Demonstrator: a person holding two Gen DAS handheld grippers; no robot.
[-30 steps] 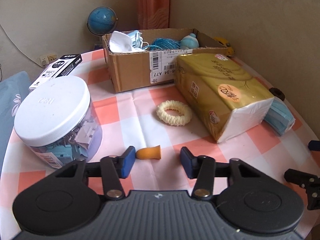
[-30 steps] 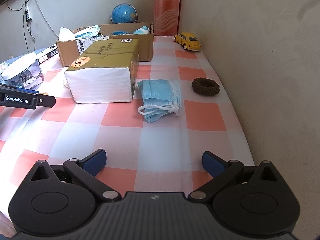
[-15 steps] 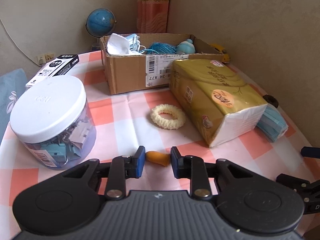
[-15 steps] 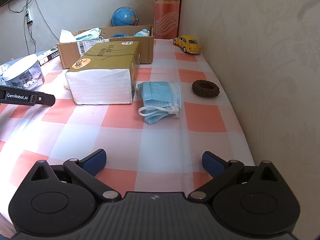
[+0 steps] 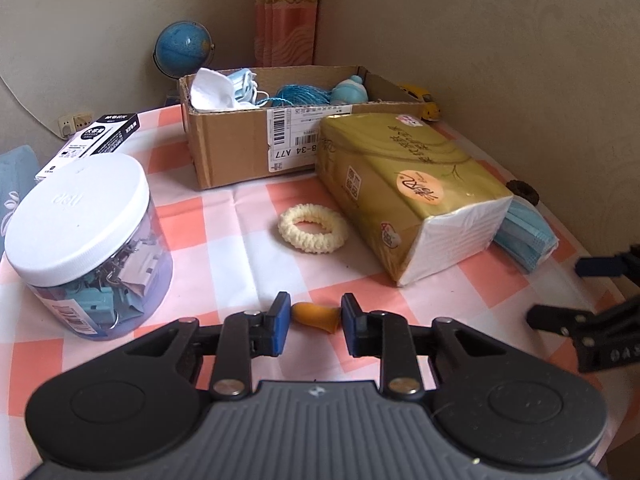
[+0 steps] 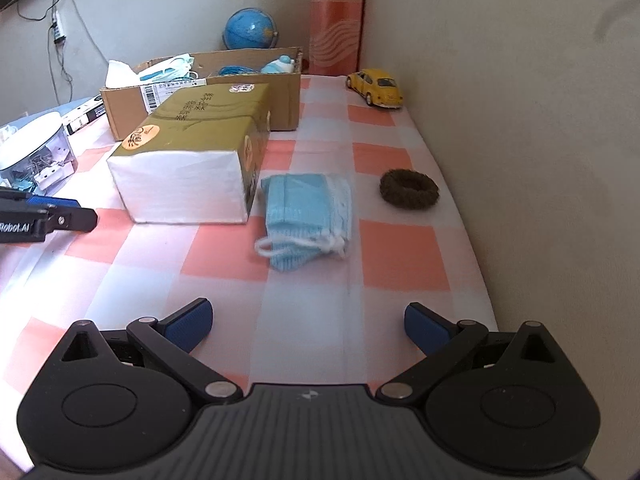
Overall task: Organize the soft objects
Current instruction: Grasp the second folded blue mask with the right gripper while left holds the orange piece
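Observation:
My left gripper point(image 5: 313, 322) is shut on a small orange foam earplug point(image 5: 316, 315), low over the checked cloth. Beyond it lie a cream scrunchie point(image 5: 313, 229) and a gold tissue pack point(image 5: 408, 188). A cardboard box point(image 5: 256, 144) at the back holds masks, blue yarn and a blue soft toy. My right gripper point(image 6: 308, 324) stands open over bare cloth, with nothing between its fingers. Ahead of it lie folded blue face masks point(image 6: 308, 216) and a brown scrunchie point(image 6: 409, 189). The right gripper's fingers point(image 5: 560, 316) show at the right edge of the left wrist view.
A clear jar of binder clips with a white lid point(image 5: 80, 248) stands at the left, a black-and-white box point(image 5: 92, 144) behind it. A yellow toy car point(image 6: 376, 88) and a globe point(image 6: 250, 30) sit at the back. The wall point(image 6: 520, 160) runs along the table's right edge.
My left gripper has shut on the orange earplug, which lay between its open fingers a second ago. The right gripper has crept toward the masks, still open.

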